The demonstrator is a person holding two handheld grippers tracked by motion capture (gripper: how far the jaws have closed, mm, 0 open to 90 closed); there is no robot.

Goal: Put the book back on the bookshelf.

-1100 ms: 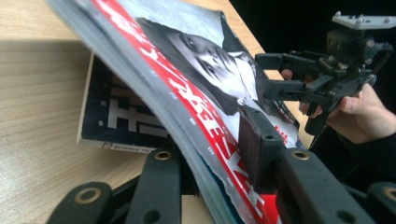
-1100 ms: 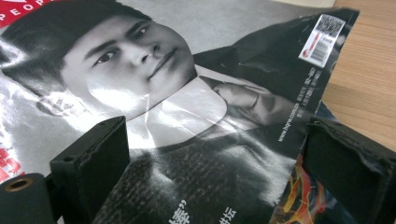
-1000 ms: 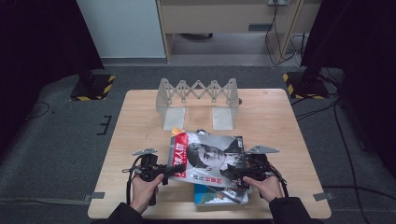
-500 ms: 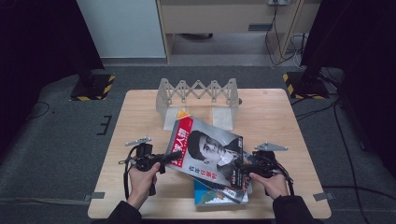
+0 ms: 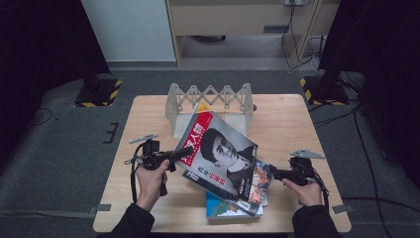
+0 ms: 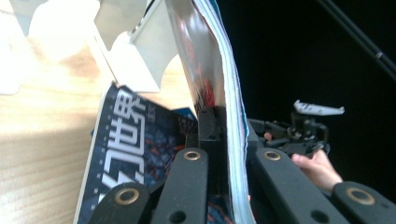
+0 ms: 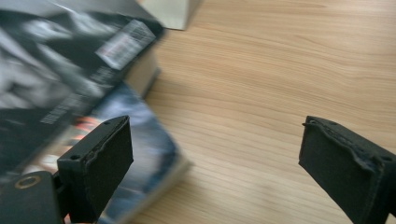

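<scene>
1. We have the portrait magazine (image 5: pixel 218 156) pinched at its left edge in our left tongs (image 5: pixel 184 152) and tilted up off the stack, its far corner near the accordion rack (image 5: pixel 210 99).
2. Our right tongs (image 5: pixel 275 173) stand spread and empty, just beside the magazine's lower right corner, above the desk (image 5: pixel 292 119).
3. We judge the lift done and the filing left: the magazine is not yet in any slot of the rack.
4. The rack's slots look empty, though the raised magazine hides part of it; two more magazines (image 5: pixel 247 196) lie stacked on the desk.
</scene>
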